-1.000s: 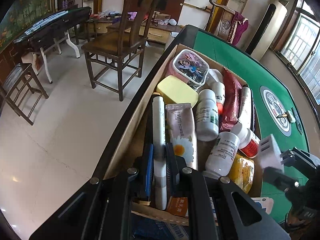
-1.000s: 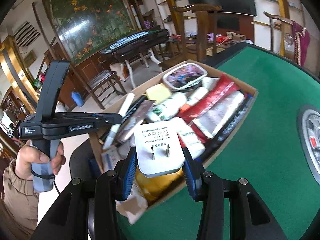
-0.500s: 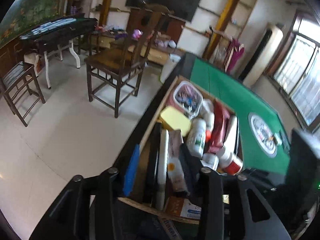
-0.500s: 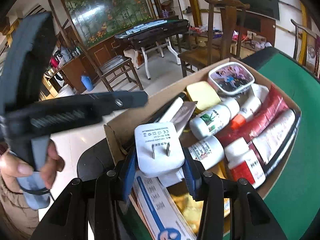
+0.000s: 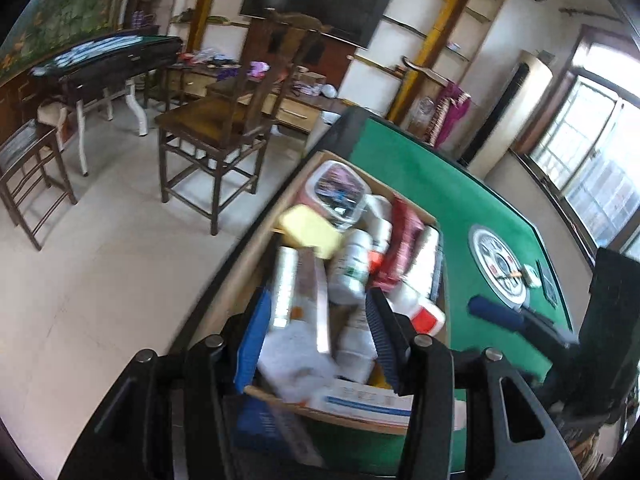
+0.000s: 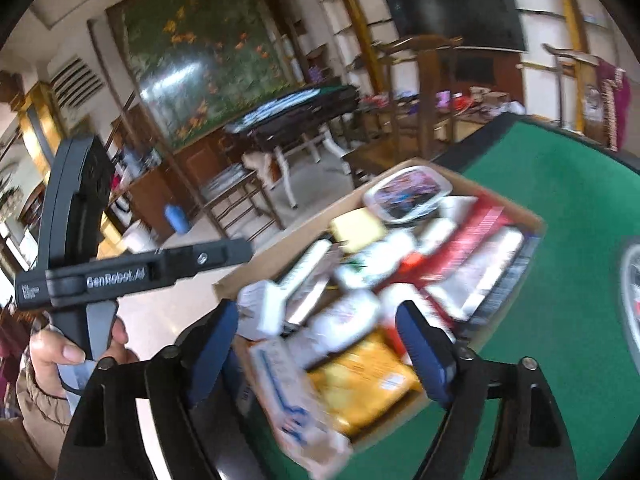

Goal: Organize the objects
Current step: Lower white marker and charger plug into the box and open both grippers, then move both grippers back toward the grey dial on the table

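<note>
Both fingers (image 6: 424, 354) spread wide, empty, above cardboard box (image 6: 534, 222) crammed with bottles (image 5: 352, 268), tubes, packets

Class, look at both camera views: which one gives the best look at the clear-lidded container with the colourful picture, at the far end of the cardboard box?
The right wrist view. There the lidded container shows its whole white rim and picture face, fairly sharp. In the left wrist view the same container is smaller and glare washes out part of its lid. Both views show it in the cardboard box.
</note>
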Demonstrator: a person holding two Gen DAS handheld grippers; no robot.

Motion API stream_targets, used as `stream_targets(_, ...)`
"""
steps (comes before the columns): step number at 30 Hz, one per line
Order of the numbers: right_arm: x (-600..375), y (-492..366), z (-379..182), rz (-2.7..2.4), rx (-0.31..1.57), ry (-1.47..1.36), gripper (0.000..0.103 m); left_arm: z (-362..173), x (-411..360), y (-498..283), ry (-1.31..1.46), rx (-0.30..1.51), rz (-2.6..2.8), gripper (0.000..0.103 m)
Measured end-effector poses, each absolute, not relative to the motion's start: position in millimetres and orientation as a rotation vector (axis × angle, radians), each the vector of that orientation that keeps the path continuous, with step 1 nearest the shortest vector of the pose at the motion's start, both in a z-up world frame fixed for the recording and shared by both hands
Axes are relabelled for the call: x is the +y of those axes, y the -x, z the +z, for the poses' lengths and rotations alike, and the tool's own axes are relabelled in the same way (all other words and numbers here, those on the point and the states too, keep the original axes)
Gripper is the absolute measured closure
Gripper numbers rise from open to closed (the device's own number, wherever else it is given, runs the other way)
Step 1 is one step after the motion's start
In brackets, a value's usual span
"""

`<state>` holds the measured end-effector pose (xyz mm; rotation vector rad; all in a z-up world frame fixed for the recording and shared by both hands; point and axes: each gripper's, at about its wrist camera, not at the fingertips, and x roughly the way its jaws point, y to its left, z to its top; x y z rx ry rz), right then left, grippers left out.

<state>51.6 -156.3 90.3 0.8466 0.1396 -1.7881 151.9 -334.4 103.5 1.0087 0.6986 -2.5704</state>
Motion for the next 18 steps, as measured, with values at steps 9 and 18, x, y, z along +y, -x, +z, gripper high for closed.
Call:
stream_targets(9, -55.9, 18.8, 88.6, -1.995, 0.016, -0.935, 0.000, 97.3, -255.1, -105.5, -1.073, 0.733, -2.674, 0.039)
stream_targets(18, 29.0, 61.1, 85.1, -2.183, 0.030, -0.956, 0.000, 95.2, -164.0, -47.8, -1.326, 0.498, -2.838, 0.035)
